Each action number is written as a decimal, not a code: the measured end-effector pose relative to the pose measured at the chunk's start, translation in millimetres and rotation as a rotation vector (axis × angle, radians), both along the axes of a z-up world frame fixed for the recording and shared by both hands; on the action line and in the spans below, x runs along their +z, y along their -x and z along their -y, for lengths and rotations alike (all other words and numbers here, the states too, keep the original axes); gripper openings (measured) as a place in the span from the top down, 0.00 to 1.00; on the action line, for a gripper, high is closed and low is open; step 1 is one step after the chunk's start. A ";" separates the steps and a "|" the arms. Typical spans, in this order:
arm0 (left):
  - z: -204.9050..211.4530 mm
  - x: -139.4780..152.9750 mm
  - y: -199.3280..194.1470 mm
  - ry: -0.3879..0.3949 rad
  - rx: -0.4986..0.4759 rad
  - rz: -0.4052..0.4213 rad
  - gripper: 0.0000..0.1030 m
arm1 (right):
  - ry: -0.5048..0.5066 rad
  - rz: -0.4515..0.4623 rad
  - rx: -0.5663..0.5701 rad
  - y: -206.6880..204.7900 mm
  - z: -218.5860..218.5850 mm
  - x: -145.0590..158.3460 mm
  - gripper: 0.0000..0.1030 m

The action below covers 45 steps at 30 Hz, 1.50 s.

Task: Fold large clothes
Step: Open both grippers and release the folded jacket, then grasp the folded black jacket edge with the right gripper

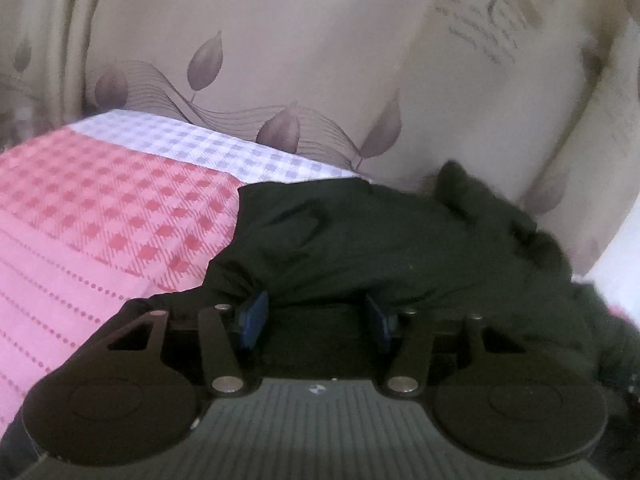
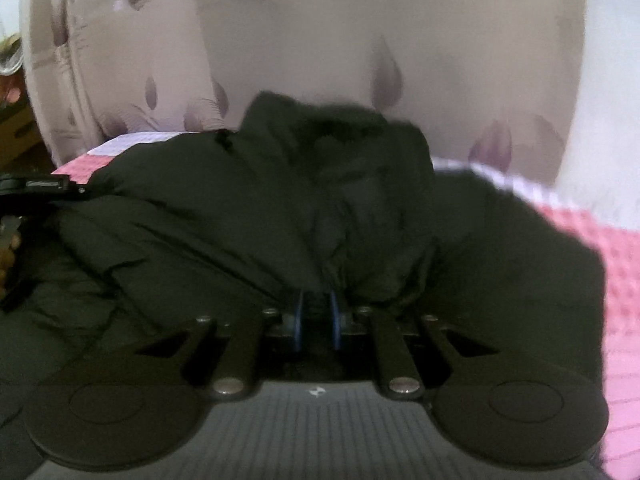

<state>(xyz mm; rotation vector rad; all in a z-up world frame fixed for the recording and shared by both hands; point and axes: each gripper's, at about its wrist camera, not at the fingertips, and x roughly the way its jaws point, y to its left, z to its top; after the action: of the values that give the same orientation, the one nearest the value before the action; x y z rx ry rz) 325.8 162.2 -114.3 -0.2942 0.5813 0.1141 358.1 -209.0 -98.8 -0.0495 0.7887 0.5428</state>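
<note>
Black jacket (image 2: pixel 280 208) bunched, right gripper (image 2: pixel 318 312) clamped on it, left gripper (image 1: pixel 316 320) apart, angled down

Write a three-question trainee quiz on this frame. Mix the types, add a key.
1. True or false: the right gripper is shut on a bunch of the dark jacket.
2. What lies under the jacket? A) bare wooden floor B) pink checked bedcover C) blue plastic tub
3. In the left wrist view, fill in: the left gripper has its blue pads standing ____, with jacket fabric between them.

Key
1. True. The blue pads sit close together, with fabric gathered between them.
2. B. Pink checks, with a white checked band near the leaf-print headboard.
3. Apart. Whether they press on the fabric cannot be told.
</note>
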 end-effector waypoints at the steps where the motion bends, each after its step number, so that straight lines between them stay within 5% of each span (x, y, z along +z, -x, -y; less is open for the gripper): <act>1: 1.2 -0.5 -0.9 -0.008 0.000 -0.007 0.47 | 0.012 0.006 -0.001 0.7 -2.7 -2.1 0.88; 11: 0.7 -1.5 -3.2 -0.001 -0.009 0.007 0.42 | -0.032 -0.002 -0.027 -5.6 2.2 -8.2 0.88; 14: 1.3 22.2 23.0 -0.069 -0.019 0.028 0.38 | -0.044 -0.038 -0.048 -1.3 8.4 4.1 0.87; 16: -4.3 41.2 58.5 -0.048 -0.061 0.091 0.16 | -0.086 -0.028 -0.139 24.0 26.3 34.7 0.76; 17: -6.3 50.1 79.1 -0.059 -0.083 0.112 0.06 | -0.151 0.012 -0.159 43.4 40.7 48.3 0.54; 18: -7.8 58.4 104.3 -0.090 -0.105 0.141 0.03 | -0.234 0.055 -0.169 69.9 60.3 62.6 0.17; 19: -8.0 63.8 125.5 -0.128 -0.127 0.165 0.00 | -0.307 0.097 -0.178 104.2 83.2 75.5 0.03; 20: -8.6 67.5 146.1 -0.169 -0.150 0.179 0.00 | -0.342 0.126 -0.184 131.1 99.7 82.2 0.00; 24: -12.4 67.9 226.6 -0.314 -0.226 0.226 0.00 | -0.351 0.155 -0.252 246.6 165.4 90.7 0.00; 29: -28.0 49.3 288.0 -0.260 -0.238 0.188 0.00 | -0.352 0.118 -0.403 337.9 214.7 74.5 0.00; 35: -42.5 35.6 329.0 -0.228 -0.147 0.159 0.00 | -0.317 0.107 -0.434 375.7 208.2 52.0 0.00; 40: -76.6 30.2 340.6 -0.076 -0.082 0.109 0.01 | -0.368 0.045 -0.415 378.7 199.4 41.2 0.00; 43: -91.7 24.8 343.4 0.017 -0.086 0.071 0.03 | -0.432 -0.016 -0.418 374.0 198.6 33.2 0.12; 45: -98.8 19.6 343.1 0.104 -0.139 0.063 0.03 | -0.472 -0.088 -0.430 370.8 198.4 23.3 0.51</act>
<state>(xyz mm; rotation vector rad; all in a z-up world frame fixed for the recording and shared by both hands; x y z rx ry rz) -17.3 261.0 -94.6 -0.3557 0.5445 -0.0593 -12.7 -407.4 -75.5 0.5710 0.7132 0.3106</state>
